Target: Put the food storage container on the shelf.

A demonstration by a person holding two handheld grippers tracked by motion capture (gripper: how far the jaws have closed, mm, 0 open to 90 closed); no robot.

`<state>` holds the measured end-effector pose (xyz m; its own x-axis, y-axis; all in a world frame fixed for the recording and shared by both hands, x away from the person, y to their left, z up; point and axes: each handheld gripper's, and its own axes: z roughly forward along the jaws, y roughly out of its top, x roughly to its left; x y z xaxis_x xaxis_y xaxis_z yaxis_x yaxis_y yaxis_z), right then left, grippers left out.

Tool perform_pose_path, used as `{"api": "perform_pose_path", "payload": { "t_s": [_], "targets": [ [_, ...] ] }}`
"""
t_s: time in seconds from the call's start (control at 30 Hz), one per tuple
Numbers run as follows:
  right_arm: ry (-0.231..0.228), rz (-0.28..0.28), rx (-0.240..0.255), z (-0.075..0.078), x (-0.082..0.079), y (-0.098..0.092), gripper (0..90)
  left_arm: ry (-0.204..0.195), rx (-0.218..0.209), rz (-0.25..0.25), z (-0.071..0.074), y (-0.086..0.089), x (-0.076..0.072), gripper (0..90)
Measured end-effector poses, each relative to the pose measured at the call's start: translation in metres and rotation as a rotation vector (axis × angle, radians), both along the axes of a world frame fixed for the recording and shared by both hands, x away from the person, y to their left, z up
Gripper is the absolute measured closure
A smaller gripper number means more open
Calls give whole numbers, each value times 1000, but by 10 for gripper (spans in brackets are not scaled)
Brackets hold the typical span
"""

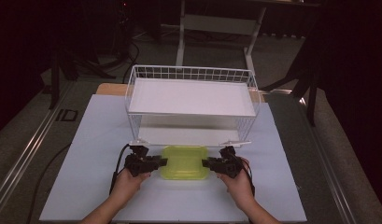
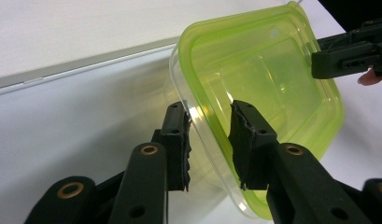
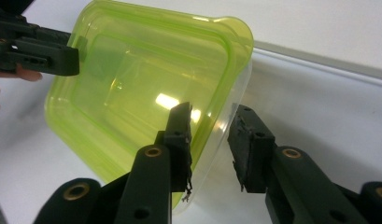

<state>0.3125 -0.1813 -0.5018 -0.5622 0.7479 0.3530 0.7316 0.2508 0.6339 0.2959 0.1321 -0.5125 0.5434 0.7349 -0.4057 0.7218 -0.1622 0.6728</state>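
A clear plastic container with a lime-green lid (image 1: 185, 162) sits on the white table (image 1: 104, 126), just in front of the wire rack. My left gripper (image 1: 164, 161) comes in level at its left edge. In the left gripper view my left gripper (image 2: 209, 126) is shut on the container (image 2: 268, 79), one pad on the clear wall and the other on the green lid. My right gripper (image 1: 205, 163) meets the right edge the same way. In the right gripper view my right gripper (image 3: 209, 126) clamps the container (image 3: 132, 84) across lid and wall.
A white wire rack (image 1: 191, 73) with two flat shelves stands right behind the container, its lower shelf (image 1: 179, 135) at table level. The table's front edge is near the person's forearms. A desk frame (image 1: 216, 23) and cables lie on the dark floor beyond.
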Motion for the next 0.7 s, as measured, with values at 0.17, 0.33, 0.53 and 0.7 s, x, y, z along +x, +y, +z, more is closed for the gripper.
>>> {"api": "perform_pose_path", "payload": {
  "t_s": [0.17, 0.33, 0.53, 0.7],
  "targets": [
    [4, -3, 18, 1, -7, -1, 725, -9, 1, -14, 2, 0, -8, 716],
    [13, -6, 31, 2, -14, -1, 751, -24, 12, -22, 4, -2, -15, 736],
    [35, -11, 70, 0, -19, -5, 778, -26, 13, 0, 5, -4, -24, 759],
    [44, -24, 68, 2, -22, -5, 792, -11, 28, 35, 8, -8, -27, 776]
  ]
}}
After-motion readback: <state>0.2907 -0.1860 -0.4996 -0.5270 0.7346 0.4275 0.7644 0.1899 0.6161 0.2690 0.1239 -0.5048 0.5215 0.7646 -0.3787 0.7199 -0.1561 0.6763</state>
